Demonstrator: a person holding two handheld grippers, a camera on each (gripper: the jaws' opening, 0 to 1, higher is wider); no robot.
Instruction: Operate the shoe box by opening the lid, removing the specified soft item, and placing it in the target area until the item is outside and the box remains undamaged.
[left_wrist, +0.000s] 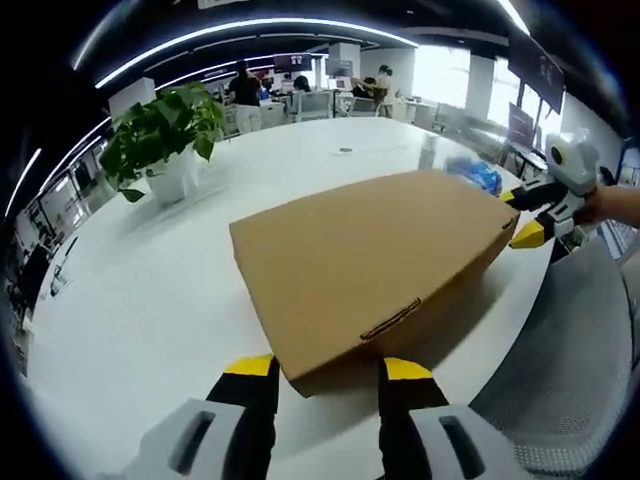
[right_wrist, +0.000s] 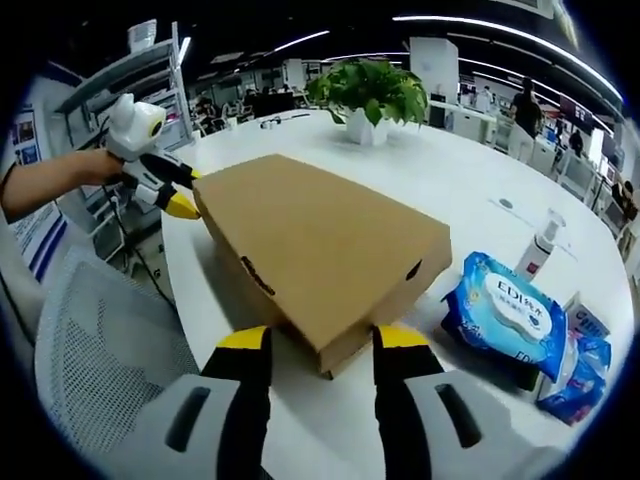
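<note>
A closed brown cardboard shoe box (left_wrist: 370, 260) lies flat on the white round table (left_wrist: 130, 290). My left gripper (left_wrist: 328, 367) is open, and its yellow-tipped jaws straddle the box's near corner. In the left gripper view my right gripper (left_wrist: 522, 216) sits at the box's far right corner. In the right gripper view the same box (right_wrist: 320, 240) has its lid down, and my right gripper (right_wrist: 322, 338) is open around another corner. A hand holds the left gripper (right_wrist: 186, 193) against the box's far left corner. The contents of the box are hidden.
A potted green plant (left_wrist: 165, 135) (right_wrist: 370, 95) stands beyond the box. Blue wet-wipe packs (right_wrist: 505, 315) (left_wrist: 475, 175) and a spray bottle (right_wrist: 540, 245) lie beside it. A grey mesh chair (left_wrist: 570, 360) (right_wrist: 100, 350) is against the table edge. People stand far off.
</note>
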